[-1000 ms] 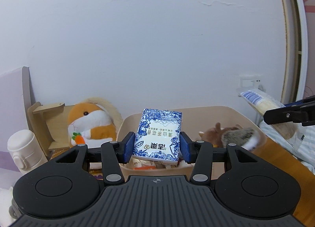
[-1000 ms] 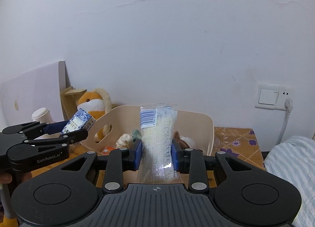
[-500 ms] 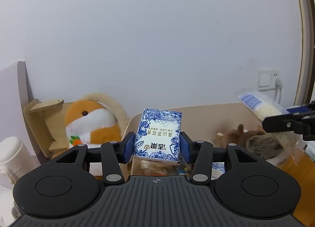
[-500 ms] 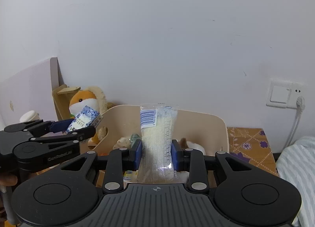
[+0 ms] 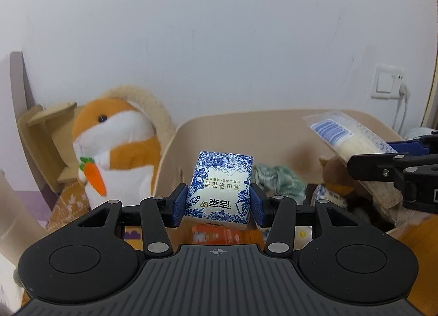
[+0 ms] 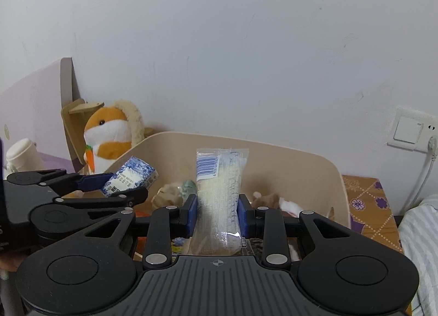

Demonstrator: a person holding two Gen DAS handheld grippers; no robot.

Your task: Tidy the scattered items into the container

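Left wrist view: the left tongs (image 5: 218, 201) clamp a blue-and-white floral tissue pack (image 5: 220, 192) between their blue pads, holding it over the near edge of the beige container (image 5: 246, 124); inside the container lie a green knitted item (image 5: 279, 179), a brown plush toy (image 5: 334, 173) and an orange packet (image 5: 216, 235) just below the pack; an orange-and-white hamster plush (image 5: 115, 146) with a carrot stands outside the container's left wall, backed by a wooden stand (image 5: 41, 135); the right tongs (image 5: 388, 162) reach in from the right edge, gripping a clear plastic packet (image 5: 347, 135) with a blue barcode, tilted above the container's right side; a wall switch (image 5: 387, 84) sits on the white wall

Right wrist view: the right tongs (image 6: 218, 213) pinch the clear plastic packet (image 6: 219, 187) upright between their pads, its barcode end rising before the container's (image 6: 301, 162) back wall; the left tongs (image 6: 120, 187) come in from the left, closed on the tissue pack (image 6: 130, 176), which hangs over the container's left rim; the hamster plush (image 6: 109, 132) stands behind it, with a white bottle (image 6: 22, 154) further left; the desk (image 6: 366, 206) to the right of the container carries a patterned brown cloth, and striped bedding (image 6: 418, 233) fills the right edge
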